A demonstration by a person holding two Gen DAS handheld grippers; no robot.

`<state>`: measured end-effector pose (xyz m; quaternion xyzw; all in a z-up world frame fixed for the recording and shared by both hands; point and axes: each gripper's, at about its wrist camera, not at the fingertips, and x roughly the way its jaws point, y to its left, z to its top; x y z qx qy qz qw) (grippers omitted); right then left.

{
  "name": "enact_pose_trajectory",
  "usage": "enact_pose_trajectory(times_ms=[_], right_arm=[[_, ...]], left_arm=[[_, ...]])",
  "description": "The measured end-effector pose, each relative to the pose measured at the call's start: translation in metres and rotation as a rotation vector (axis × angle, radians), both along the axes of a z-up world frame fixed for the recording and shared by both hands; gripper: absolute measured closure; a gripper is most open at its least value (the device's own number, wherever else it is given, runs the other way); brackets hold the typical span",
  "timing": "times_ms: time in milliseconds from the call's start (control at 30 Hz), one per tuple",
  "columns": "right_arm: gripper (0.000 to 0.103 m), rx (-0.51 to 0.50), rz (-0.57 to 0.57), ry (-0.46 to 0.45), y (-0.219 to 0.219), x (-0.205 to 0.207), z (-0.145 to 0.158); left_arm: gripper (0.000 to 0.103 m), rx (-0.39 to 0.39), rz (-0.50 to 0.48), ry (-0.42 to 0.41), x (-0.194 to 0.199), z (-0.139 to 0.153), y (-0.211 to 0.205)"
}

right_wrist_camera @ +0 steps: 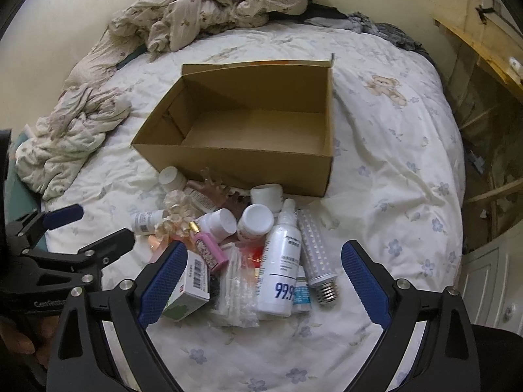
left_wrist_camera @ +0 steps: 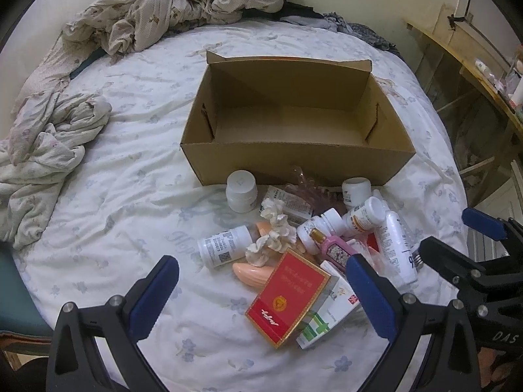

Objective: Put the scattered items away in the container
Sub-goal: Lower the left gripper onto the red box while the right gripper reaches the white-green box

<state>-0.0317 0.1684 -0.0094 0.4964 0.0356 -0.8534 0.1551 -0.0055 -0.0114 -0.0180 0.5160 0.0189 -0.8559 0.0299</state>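
An open cardboard box (left_wrist_camera: 294, 160) (right_wrist_camera: 228, 163) stands empty on the bed. In front of it lies a heap: white pill bottles (left_wrist_camera: 241, 191) (right_wrist_camera: 255, 221), a red-and-gold box (left_wrist_camera: 287, 297), a peach soap-like piece (left_wrist_camera: 251, 272), a pink perfume bottle (left_wrist_camera: 333, 250) (right_wrist_camera: 209, 248), a white spray bottle (right_wrist_camera: 282, 261), an LED corn bulb (right_wrist_camera: 315, 258) and a green-and-white carton (right_wrist_camera: 191, 285). My left gripper (left_wrist_camera: 261, 297) hovers open just short of the red box. My right gripper (right_wrist_camera: 261, 281) is open above the spray bottle and a clear plastic bag (right_wrist_camera: 237, 290).
Crumpled bedding (left_wrist_camera: 49, 150) lies at the left and a rumpled quilt (left_wrist_camera: 183, 3) at the back. A wooden shelf (left_wrist_camera: 474, 75) and white cabinet (right_wrist_camera: 490, 277) stand at the right. The flowered sheet (right_wrist_camera: 392, 163) right of the box is bare.
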Motion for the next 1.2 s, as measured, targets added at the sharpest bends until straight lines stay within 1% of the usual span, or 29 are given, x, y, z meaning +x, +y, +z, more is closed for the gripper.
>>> enact_pose_trajectory(times_ms=[100, 167, 200, 233, 267, 333, 400, 467, 533, 600, 667, 733, 867, 900, 1000, 1100, 1200], right_arm=[[0.006, -0.031, -0.047, -0.025, 0.011, -0.005, 0.0], [0.006, -0.067, -0.09, -0.034, 0.02, -0.009, 0.002], [0.005, -0.089, -0.113, -0.037, 0.024, -0.011, 0.003], [0.002, -0.104, -0.141, -0.03, 0.03, -0.012, 0.006], [0.0, -0.104, -0.159, -0.003, 0.034, -0.012, 0.009], [0.0, -0.125, -0.185, -0.01, 0.04, -0.015, 0.014], [0.0, -0.154, -0.177, -0.024, 0.042, -0.015, 0.016], [0.0, -0.179, -0.161, -0.025, 0.042, -0.015, 0.019], [0.0, -0.203, -0.139, -0.027, 0.042, -0.014, 0.022], [0.0, -0.2, -0.153, -0.016, 0.045, -0.012, 0.025], [0.0, -0.198, -0.169, 0.004, 0.051, -0.011, 0.027], [0.0, -0.212, -0.172, 0.009, 0.057, -0.01, 0.03], [0.0, -0.255, -0.159, -0.026, 0.065, -0.011, 0.026], [0.0, -0.272, -0.159, -0.033, 0.067, -0.011, 0.025], [0.0, -0.33, -0.139, -0.042, 0.071, -0.009, 0.027], [0.0, -0.328, -0.131, -0.022, 0.071, -0.004, 0.031], [0.0, -0.346, -0.136, -0.036, 0.073, -0.004, 0.029]], left_arm=[[0.001, 0.015, 0.008, 0.003, -0.001, 0.001, -0.004], [0.001, 0.042, 0.016, 0.004, -0.002, 0.002, -0.009], [0.001, 0.063, 0.019, -0.006, -0.003, 0.001, -0.012], [0.001, 0.096, 0.012, -0.021, -0.004, 0.0, -0.015], [0.001, 0.145, -0.008, -0.023, -0.004, 0.001, -0.017], [0.001, 0.233, -0.039, -0.015, -0.002, 0.003, -0.019], [0.001, 0.256, -0.06, -0.018, -0.001, 0.004, -0.017], [0.001, 0.271, -0.074, -0.041, 0.0, 0.001, -0.014], [0.001, 0.264, -0.077, -0.068, 0.0, -0.002, -0.014], [0.001, 0.262, -0.076, -0.097, -0.001, -0.004, -0.016], [0.001, 0.284, -0.065, -0.134, -0.002, -0.006, -0.022], [0.001, 0.285, -0.057, -0.162, 0.0, -0.008, -0.026], [0.001, 0.234, -0.07, -0.226, 0.006, -0.021, -0.024], [0.001, 0.213, -0.092, -0.242, 0.006, -0.027, -0.018], [0.001, 0.14, -0.156, -0.256, 0.006, -0.04, 0.0], [0.001, 0.098, -0.202, -0.28, 0.001, -0.053, 0.014], [0.003, 0.082, -0.221, -0.306, -0.008, -0.065, 0.017]])
